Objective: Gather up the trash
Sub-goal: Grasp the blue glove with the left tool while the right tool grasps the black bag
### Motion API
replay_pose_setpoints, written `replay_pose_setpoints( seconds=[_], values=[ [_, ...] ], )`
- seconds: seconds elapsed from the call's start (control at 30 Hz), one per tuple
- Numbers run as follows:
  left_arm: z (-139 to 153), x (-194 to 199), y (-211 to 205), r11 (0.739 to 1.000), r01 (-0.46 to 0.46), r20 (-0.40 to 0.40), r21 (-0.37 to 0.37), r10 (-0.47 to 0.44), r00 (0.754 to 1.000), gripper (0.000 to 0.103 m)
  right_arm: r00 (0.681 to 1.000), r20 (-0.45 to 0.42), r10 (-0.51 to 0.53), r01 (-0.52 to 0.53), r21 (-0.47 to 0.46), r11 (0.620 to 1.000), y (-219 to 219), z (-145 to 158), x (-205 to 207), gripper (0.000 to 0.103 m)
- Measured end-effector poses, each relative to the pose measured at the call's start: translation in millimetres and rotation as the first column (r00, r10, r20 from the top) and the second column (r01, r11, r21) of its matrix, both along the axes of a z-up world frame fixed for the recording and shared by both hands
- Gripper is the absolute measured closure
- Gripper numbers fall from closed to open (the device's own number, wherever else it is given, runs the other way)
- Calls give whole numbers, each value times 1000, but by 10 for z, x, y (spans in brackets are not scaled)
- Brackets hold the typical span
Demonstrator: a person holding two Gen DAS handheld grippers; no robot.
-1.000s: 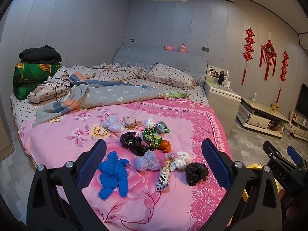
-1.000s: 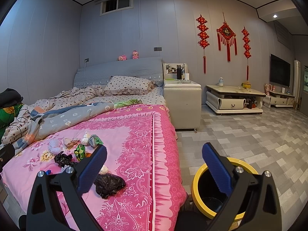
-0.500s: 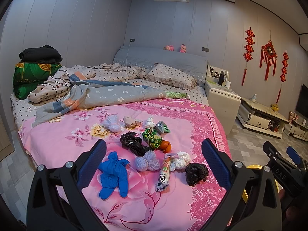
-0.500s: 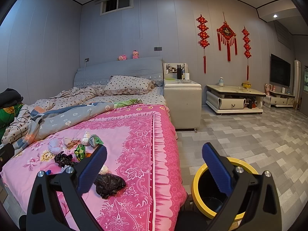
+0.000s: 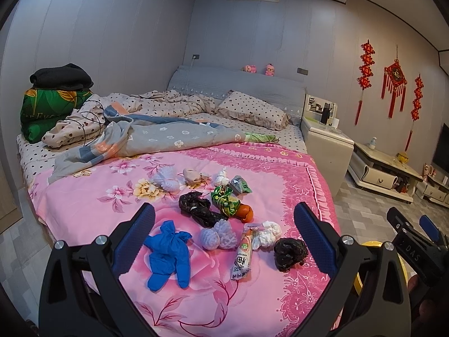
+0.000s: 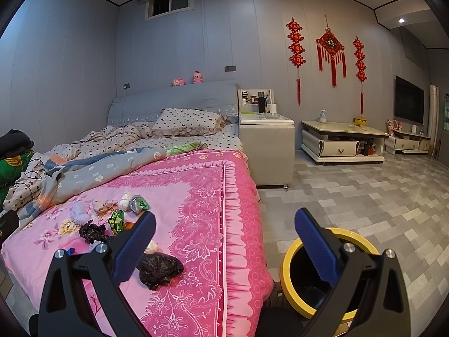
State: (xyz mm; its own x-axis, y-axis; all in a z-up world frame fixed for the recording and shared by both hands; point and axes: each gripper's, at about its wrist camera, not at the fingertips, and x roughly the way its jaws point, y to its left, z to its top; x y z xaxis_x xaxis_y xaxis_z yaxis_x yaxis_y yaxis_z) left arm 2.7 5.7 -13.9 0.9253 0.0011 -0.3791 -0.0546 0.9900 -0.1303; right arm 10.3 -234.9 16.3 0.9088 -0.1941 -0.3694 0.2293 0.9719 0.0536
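On the pink bedspread point(image 5: 84, 213) trash lies clustered near the foot: blue glove point(image 5: 167, 252), sausage wrapper point(image 5: 242, 255), white tissue wad point(image 5: 268, 234), black bag wads, green wrappers, an orange. My left claw point(image 5: 224, 241) is spread wide, holding nothing, above the glove and wrapper. My right claw point(image 6: 224, 245) is wide open too, empty, between the crumpled black bag point(image 6: 158, 269) and the yellow bin point(image 6: 289, 275) on the floor just beside the bed's foot corner. Best start, I judge: right claw pinches the black bag, nearest the bed edge, then swings to the bin. Pinch high so the bedspread doesn't snag. Floor to the right is open; keep both claws apart.
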Motion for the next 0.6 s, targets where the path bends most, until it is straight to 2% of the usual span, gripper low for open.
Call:
replay_pose_setpoints(
  seconds=[0.3,0.37,0.5,0.6],
  values=[
    [-93,131,69,1000,13,-52,-12,-14,999,8,999,-4,35,-35,-8,999,-16,-21,118,7],
    [-142,186,106,999,27,-84,-23,-29,996,8,998,-9,56,-56,-4,998,-30,-31,169,7],
    [-319,280,208,997,54,-163,-46,-61,985,8,986,-22,165,-164,41,986,-64,-85,302,7],
    [-472,341,301,998,45,-225,-45,-55,973,8,975,-35,219,-217,46,975,-18,-158,389,7]
  ],
)
